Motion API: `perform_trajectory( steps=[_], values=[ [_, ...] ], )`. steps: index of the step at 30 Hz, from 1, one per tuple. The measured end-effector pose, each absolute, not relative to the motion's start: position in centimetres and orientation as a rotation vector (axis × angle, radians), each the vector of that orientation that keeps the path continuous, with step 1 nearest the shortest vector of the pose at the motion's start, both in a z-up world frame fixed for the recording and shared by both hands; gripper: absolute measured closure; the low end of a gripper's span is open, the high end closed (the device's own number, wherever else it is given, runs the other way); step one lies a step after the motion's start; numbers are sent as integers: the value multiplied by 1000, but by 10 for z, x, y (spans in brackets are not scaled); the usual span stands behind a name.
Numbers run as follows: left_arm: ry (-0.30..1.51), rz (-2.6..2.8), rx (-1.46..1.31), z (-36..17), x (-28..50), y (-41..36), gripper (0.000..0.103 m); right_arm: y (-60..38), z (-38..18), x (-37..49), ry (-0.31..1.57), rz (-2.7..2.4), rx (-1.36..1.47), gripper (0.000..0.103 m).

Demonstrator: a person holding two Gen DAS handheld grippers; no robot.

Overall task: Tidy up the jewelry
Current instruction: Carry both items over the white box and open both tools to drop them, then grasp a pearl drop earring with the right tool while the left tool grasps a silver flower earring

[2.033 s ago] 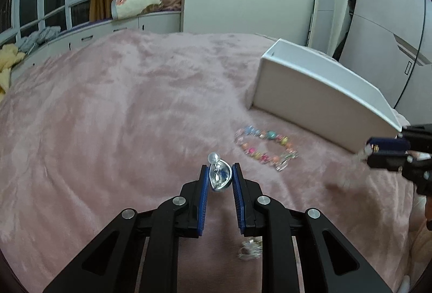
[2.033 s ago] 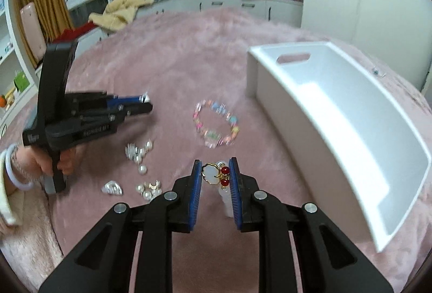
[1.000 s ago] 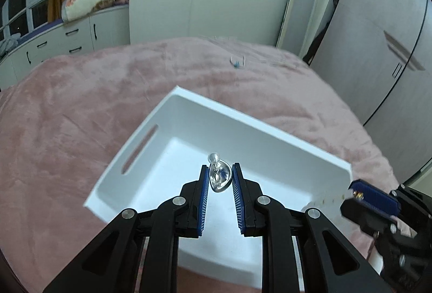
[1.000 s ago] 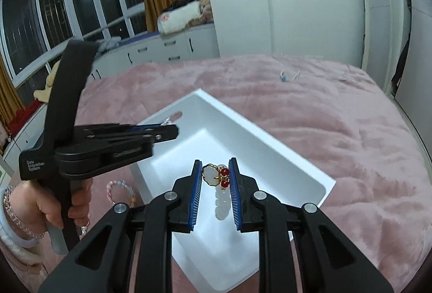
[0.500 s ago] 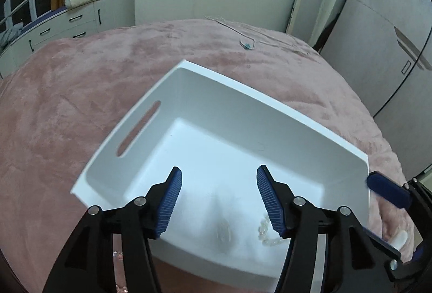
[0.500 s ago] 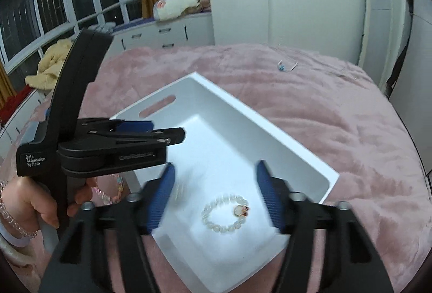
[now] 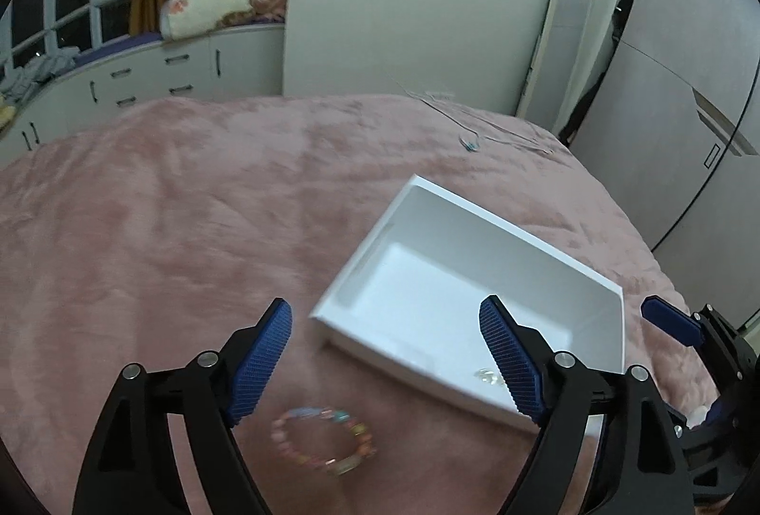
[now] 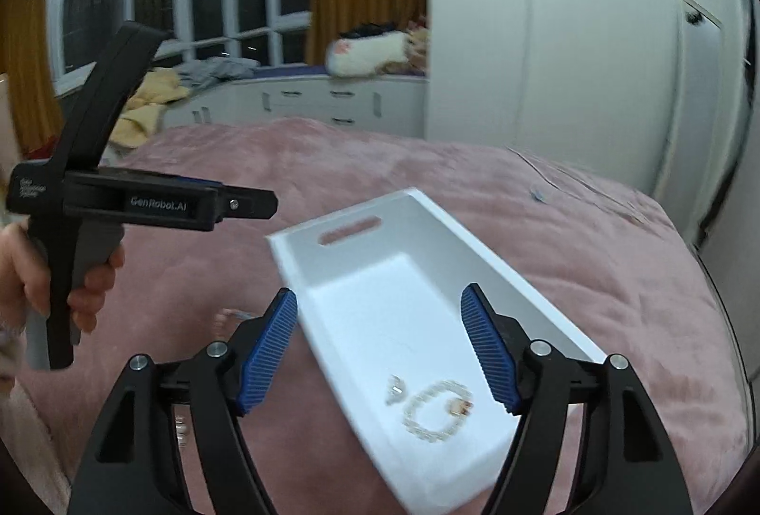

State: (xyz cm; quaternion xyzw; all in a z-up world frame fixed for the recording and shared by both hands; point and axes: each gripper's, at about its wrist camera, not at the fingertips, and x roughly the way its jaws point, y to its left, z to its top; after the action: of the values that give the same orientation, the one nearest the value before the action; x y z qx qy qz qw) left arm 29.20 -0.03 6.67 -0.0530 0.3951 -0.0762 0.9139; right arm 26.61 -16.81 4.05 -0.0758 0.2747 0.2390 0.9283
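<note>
A white tray (image 7: 361, 249) lies on the pink bedspread; it also shows in the right wrist view (image 8: 294, 263). In it lie a pearl bracelet with a red charm (image 8: 439, 413) and a small silver piece (image 8: 395, 391), which also shows in the left wrist view (image 7: 487, 376). A colourful bead bracelet (image 7: 325, 439) lies on the bedspread in front of the tray. My left gripper (image 7: 385, 348) is wide open and empty, above the tray's near left corner. My right gripper (image 8: 379, 334) is wide open and empty above the tray.
The pink bedspread (image 7: 166, 201) spreads wide to the left and back. A thin cable (image 7: 470, 135) lies at the far edge. White drawers (image 7: 142, 82) and wardrobes stand behind. More small jewelry shows dimly under my right gripper's left finger (image 8: 180, 424).
Both grippers opened and dropped their pieces into the tray: the silver piece from the left, the pearl bracelet from the right. Both have since pulled back, the left one swinging left.
</note>
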Motion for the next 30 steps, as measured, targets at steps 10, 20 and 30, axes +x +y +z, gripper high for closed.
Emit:
perform_trajectory(
  steps=[10, 20, 30],
  values=[
    [729, -116, -25, 83, 203, 60, 11, -118, 42, 228, 508, 672, -250, 27],
    [696, -126, 97, 30, 140, 71, 11, -82, 9, 204, 555, 815, -342, 27],
    [740, -240, 163, -36, 121, 71, 11, -54, -50, 186, 658, 914, -472, 33]
  ],
)
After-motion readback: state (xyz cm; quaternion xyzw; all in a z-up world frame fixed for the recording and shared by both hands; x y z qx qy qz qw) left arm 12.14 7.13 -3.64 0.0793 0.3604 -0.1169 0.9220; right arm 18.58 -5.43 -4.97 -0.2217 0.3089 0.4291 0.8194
